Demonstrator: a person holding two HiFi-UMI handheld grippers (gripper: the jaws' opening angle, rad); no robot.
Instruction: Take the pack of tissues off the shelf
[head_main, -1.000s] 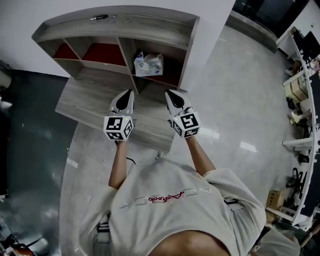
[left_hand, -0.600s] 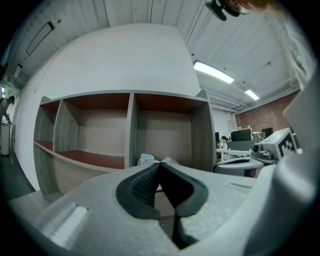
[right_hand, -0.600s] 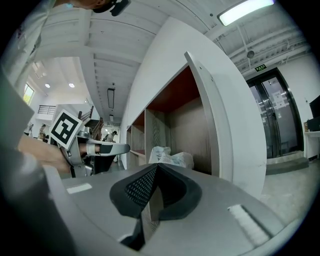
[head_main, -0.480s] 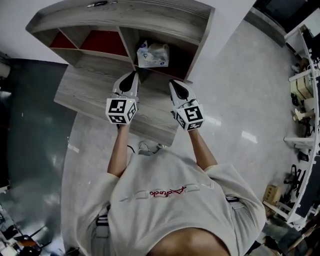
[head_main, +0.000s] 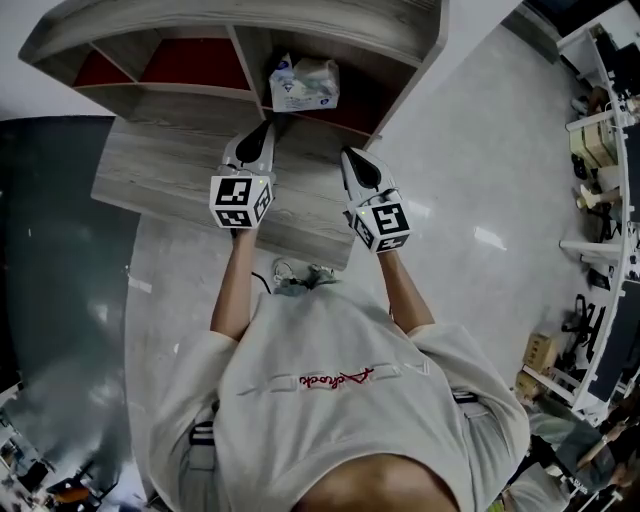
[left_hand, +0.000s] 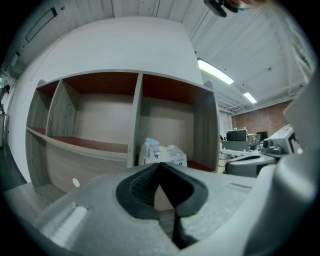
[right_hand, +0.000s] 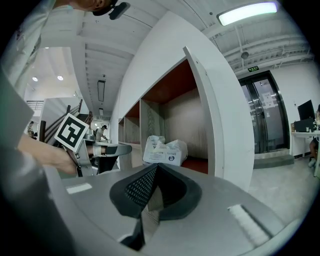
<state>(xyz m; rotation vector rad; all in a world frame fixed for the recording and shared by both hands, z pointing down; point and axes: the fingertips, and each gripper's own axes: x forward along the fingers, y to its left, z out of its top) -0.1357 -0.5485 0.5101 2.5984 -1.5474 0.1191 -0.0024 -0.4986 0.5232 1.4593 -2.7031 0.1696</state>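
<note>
The pack of tissues, white and pale blue, lies in the right-hand compartment of the wooden shelf with red boards. The same pack shows ahead in the left gripper view, and the pack shows in the right gripper view too. My left gripper is shut and empty, its tips just short of the compartment, a little left of the pack. My right gripper is shut and empty, further back and to the right of the pack. Both hover over the wooden ledge.
The shelf's left compartments look empty. The ledge juts out below the shelf toward me. A shiny tiled floor spreads to the right, with desks and clutter along the far right edge. A dark panel lies at the left.
Both grippers have moved up toward the shelf, and the left one's tips now sit close under the tissue compartment. The shelf has slid nearer the top of the head view.
</note>
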